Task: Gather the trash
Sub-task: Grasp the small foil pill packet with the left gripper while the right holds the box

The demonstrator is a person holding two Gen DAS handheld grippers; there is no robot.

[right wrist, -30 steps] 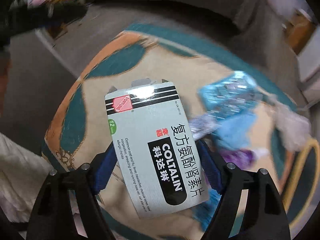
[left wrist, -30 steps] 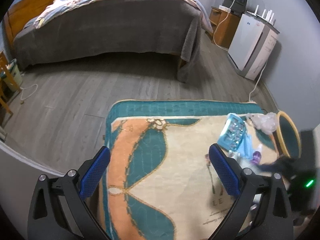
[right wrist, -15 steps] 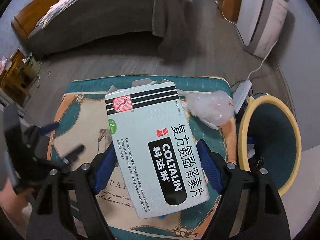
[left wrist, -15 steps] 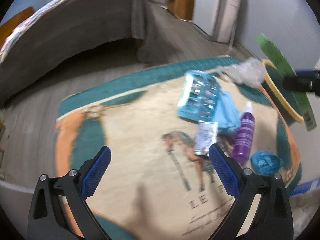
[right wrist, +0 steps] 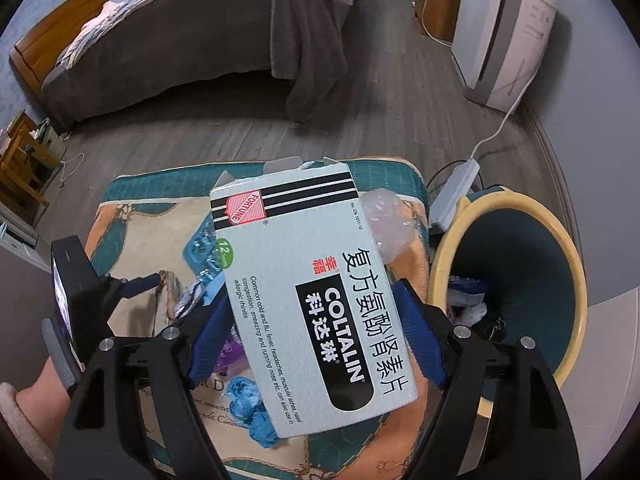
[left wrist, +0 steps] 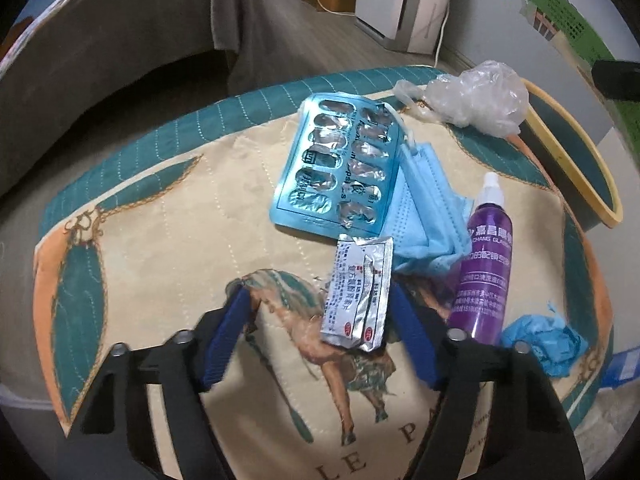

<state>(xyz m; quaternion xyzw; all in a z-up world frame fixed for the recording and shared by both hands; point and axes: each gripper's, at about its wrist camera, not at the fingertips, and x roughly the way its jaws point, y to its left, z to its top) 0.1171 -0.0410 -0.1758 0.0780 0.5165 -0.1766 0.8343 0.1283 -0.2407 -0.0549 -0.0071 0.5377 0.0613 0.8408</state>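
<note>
A silver foil sachet (left wrist: 358,292) lies on the patterned cloth (left wrist: 160,208), between the jaws of my left gripper (left wrist: 319,296). Those jaws are closing; the right pad is at the sachet's edge and the left pad stands apart from it. Around it lie a blue blister pack (left wrist: 340,164), a blue face mask (left wrist: 428,208), a purple spray bottle (left wrist: 486,264), a crumpled blue glove (left wrist: 540,344) and a clear plastic bag (left wrist: 476,98). My right gripper (right wrist: 312,296) is shut on a white medicine box (right wrist: 288,240), held above the cloth just left of the yellow-rimmed bin (right wrist: 572,272).
The bin (left wrist: 572,160) stands at the cloth's right edge and holds some trash. A white power strip (right wrist: 456,196) lies on the wooden floor behind it. A bed (right wrist: 200,40) with a grey cover stands at the back left, a white appliance (right wrist: 504,36) at the back right.
My left gripper has swung right and come down over the foil sachet, and its jaws have narrowed. My right gripper has carried the medicine box toward the bin.
</note>
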